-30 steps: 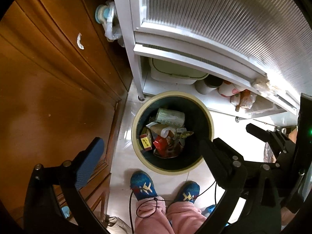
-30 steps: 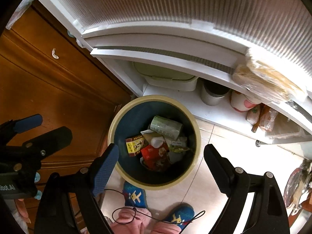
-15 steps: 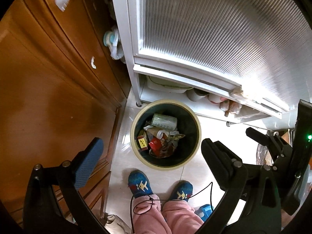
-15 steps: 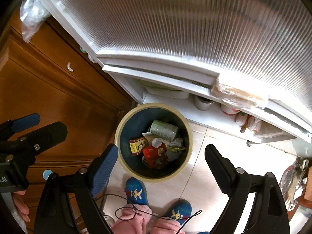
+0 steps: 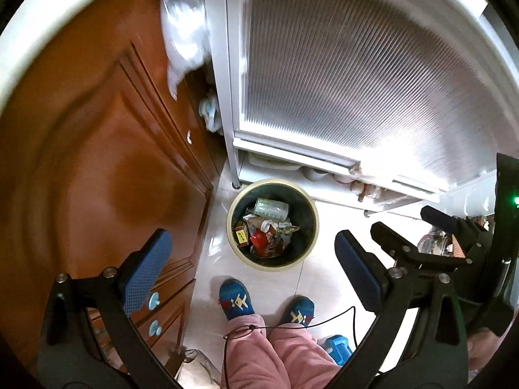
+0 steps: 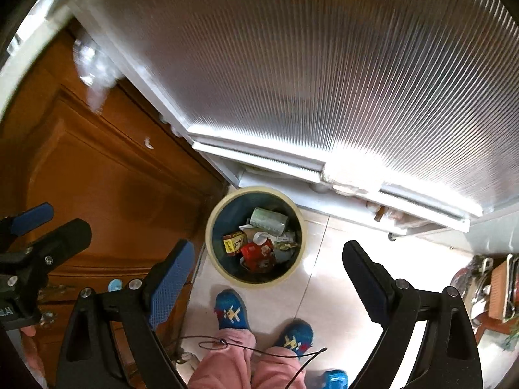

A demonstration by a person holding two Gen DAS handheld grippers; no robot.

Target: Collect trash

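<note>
Trash bin (image 6: 254, 235) stands on the tiled floor (image 6: 327, 291) beside the wooden cabinet (image 5: 107, 168), already holding a can, cartons and wrappers, while left gripper (image 5: 249, 272) and right gripper (image 6: 269, 278) hang above it spread wide and empty; further collection, if any, remains undone.

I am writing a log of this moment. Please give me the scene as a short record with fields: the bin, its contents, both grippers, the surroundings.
bin: round trash bin with a cream rim, standing on the tiled floor
contents: green can, yellow and red box, red packet, mixed wrappers
left gripper: jaws open, holding nothing
right gripper: jaws open, holding nothing
left of bin: wooden cabinet
behind bin: white ribbed door
person: blue slippers, pink trousers, standing just before the bin
</note>
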